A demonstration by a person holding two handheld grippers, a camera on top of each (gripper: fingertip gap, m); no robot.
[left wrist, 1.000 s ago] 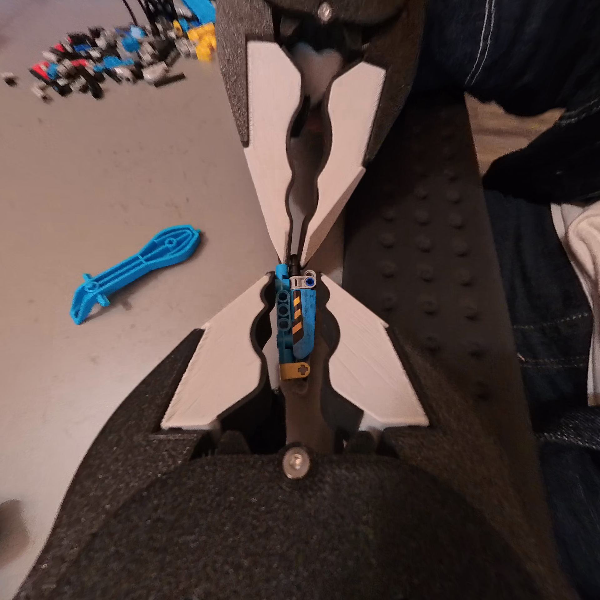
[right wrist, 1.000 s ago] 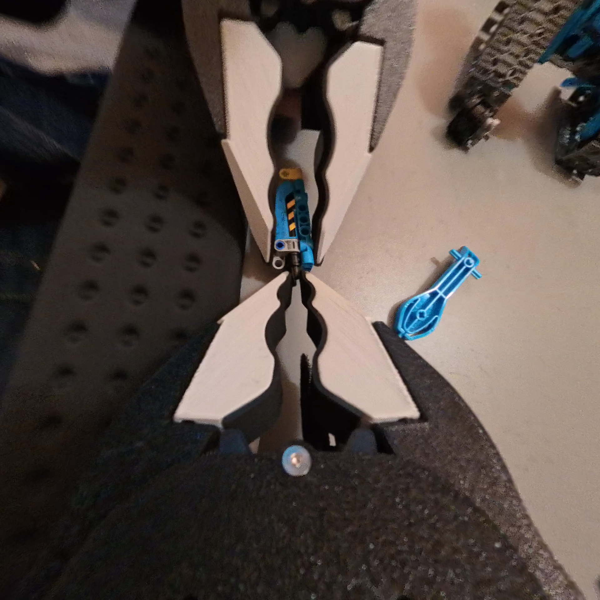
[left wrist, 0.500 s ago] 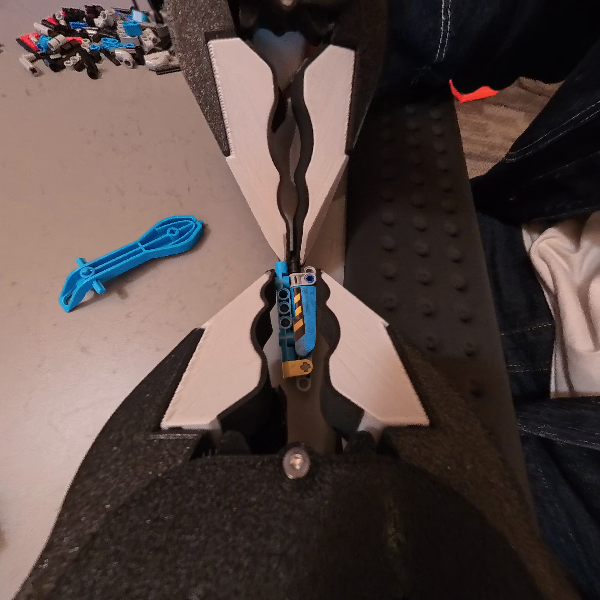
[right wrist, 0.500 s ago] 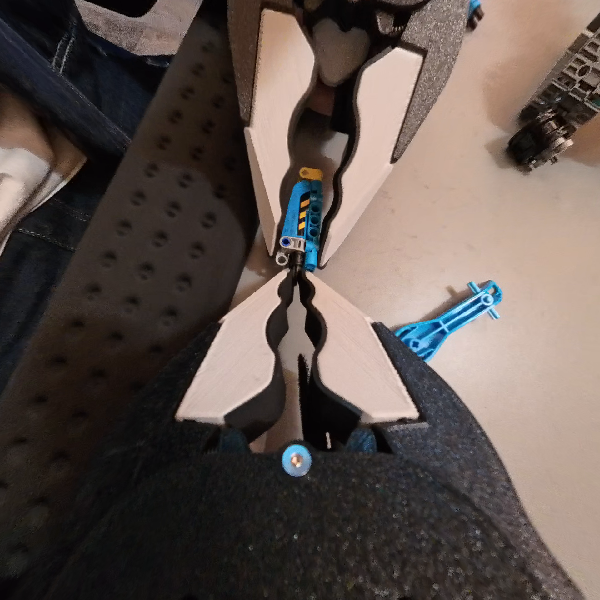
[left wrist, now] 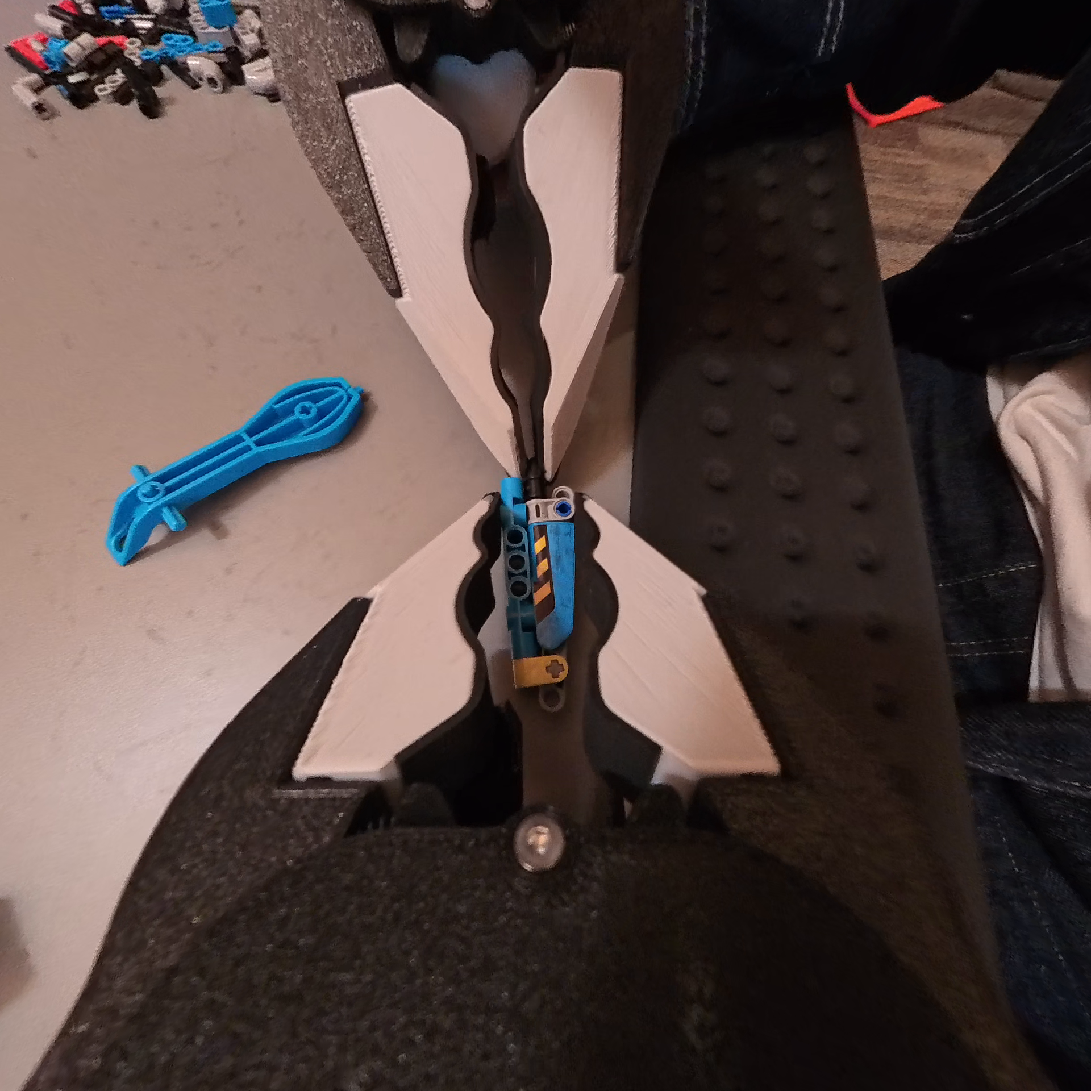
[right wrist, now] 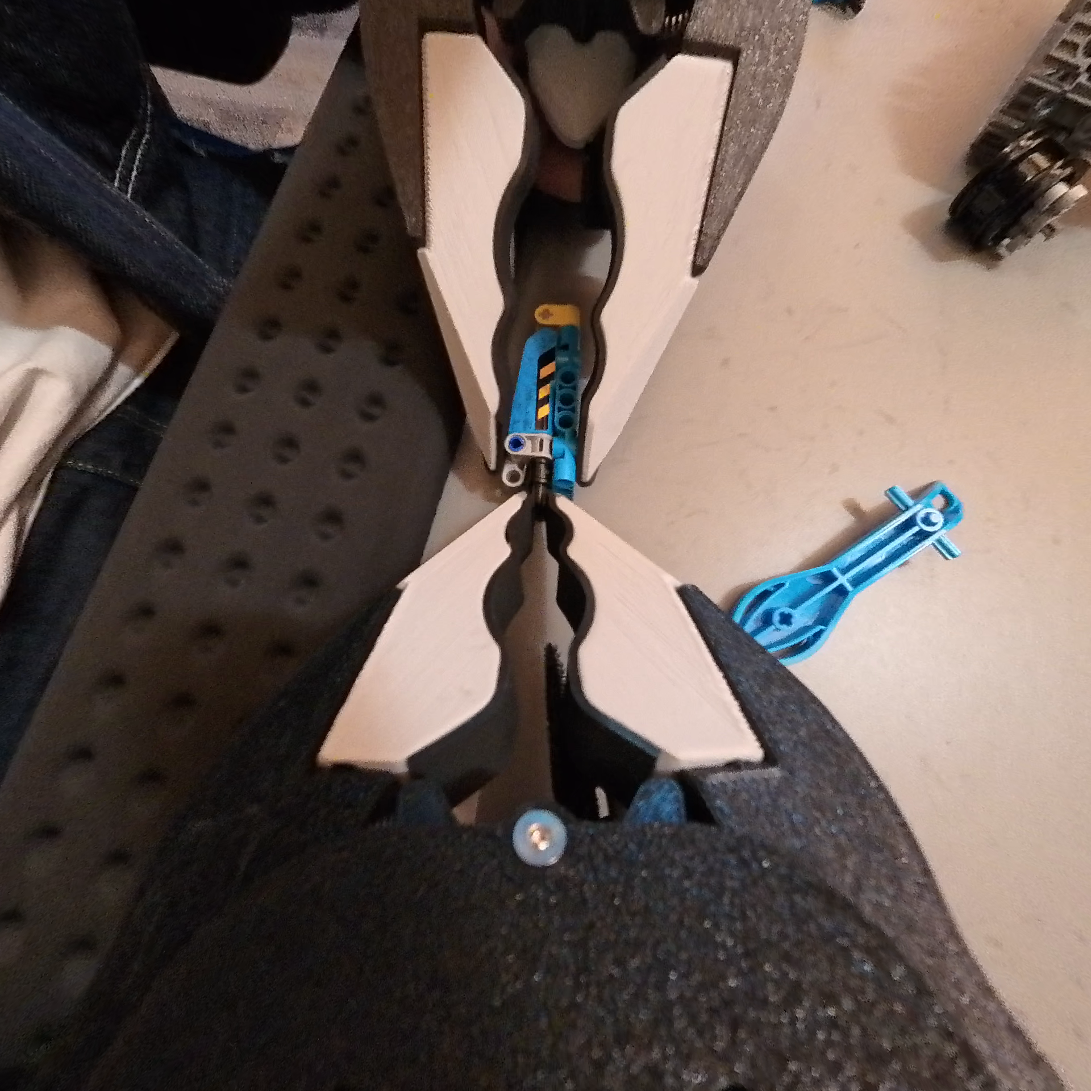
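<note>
My left gripper (left wrist: 537, 502) is shut on a small blue brick assembly (left wrist: 540, 578): a blue holed beam, a blue panel with yellow and black stripes, a grey connector and a yellow end piece. My right gripper (right wrist: 540, 502) meets it tip to tip and is shut on a thin black pin (right wrist: 540, 479) that sticks out of the assembly's grey end. The pin also shows in the left wrist view (left wrist: 534, 472). In the right wrist view the assembly (right wrist: 546, 389) sits between the left gripper's fingers (right wrist: 466, 354). Both are held above the table.
A blue plastic lever tool (left wrist: 236, 460) lies on the beige table, also in the right wrist view (right wrist: 844, 578). A pile of loose small parts (left wrist: 136, 53) lies far off. A tracked model (right wrist: 1027, 165) stands on the table. A black studded strip (left wrist: 767, 413) and a person's dark trousers (left wrist: 1003, 590) border it. Left and right tips are no more than a few centimetres apart. Both grippers' tips are roughly 20 cm from the tracked model (right wrist: 1027, 165).
Both grippers stay tip to tip with the same holds. The pair has shifted and tilted a little over the table, so the background has slid in both views.
</note>
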